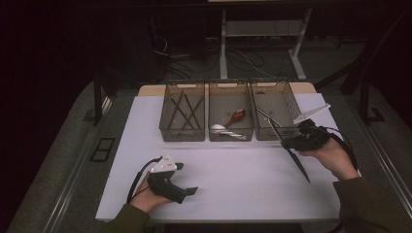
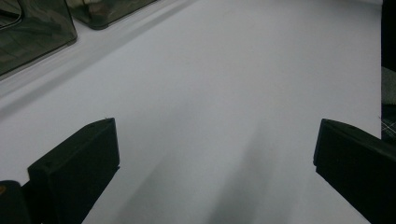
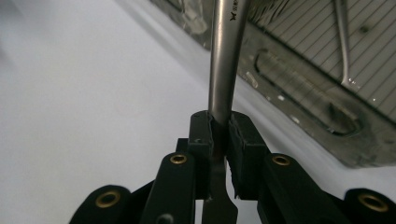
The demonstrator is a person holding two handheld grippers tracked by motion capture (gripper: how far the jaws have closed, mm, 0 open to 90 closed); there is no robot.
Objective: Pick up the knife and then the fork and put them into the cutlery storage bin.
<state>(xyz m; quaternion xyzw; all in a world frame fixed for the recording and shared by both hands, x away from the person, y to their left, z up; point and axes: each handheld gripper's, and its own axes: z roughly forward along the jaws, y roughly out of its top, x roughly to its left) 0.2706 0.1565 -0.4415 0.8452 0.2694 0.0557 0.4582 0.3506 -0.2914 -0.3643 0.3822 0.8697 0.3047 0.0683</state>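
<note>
My right gripper [image 1: 287,142] is at the right side of the white table [image 1: 233,174], just in front of the rightmost bin [image 1: 265,136]. It is shut on a long metal utensil [image 1: 297,162] that slants from the bin's front down toward the person. In the right gripper view the jaws [image 3: 219,123] pinch the shiny handle [image 3: 224,56], which rises toward the mesh bin [image 3: 322,88]. My left gripper [image 1: 186,178] rests at the lower left of the table, open, with nothing between its fingers [image 2: 74,168]; bare white table [image 2: 219,93] lies ahead of it.
Three mesh bins stand side by side at the back. The left bin [image 1: 182,138] holds several dark chopsticks [image 1: 183,110]; the middle bin [image 1: 231,138] holds a brown spoon [image 1: 236,116] and a white spoon [image 1: 218,128]. A metal utensil [image 3: 343,42] lies in the right bin.
</note>
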